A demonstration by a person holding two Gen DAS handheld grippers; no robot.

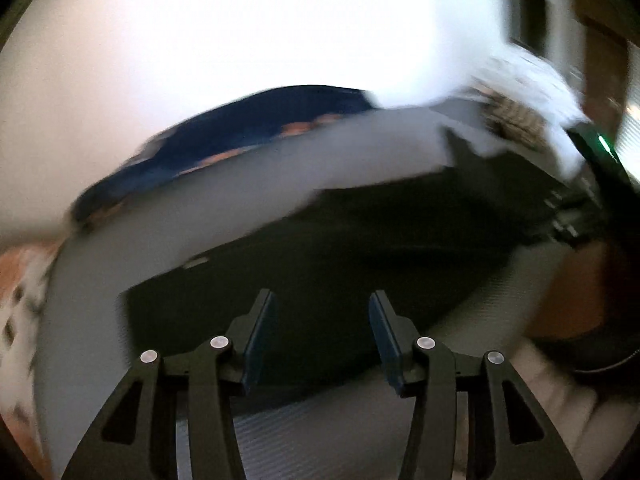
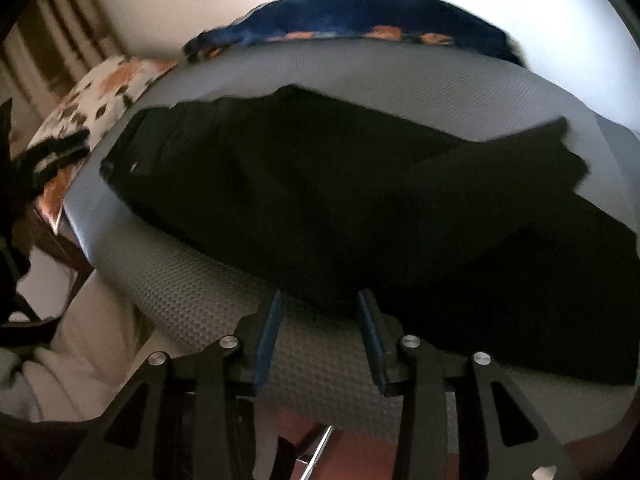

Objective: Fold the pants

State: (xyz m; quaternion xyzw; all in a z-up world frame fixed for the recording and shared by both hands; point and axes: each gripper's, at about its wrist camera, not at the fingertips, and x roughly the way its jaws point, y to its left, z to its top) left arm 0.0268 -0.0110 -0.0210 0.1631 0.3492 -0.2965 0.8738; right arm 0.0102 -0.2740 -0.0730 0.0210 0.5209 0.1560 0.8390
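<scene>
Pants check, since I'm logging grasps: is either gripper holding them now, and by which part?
Neither. Both the left gripper and the right gripper have open, empty jaws; the black pants lie loose on the grey mat.

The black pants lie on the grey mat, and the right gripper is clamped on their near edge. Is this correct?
Not quite. The black pants do lie on the grey mat, but the right wrist view shows the right gripper open, its pads apart and holding nothing.

Parted tongs (image 1: 322,300) over pants (image 1: 360,240) (blurred)
</scene>
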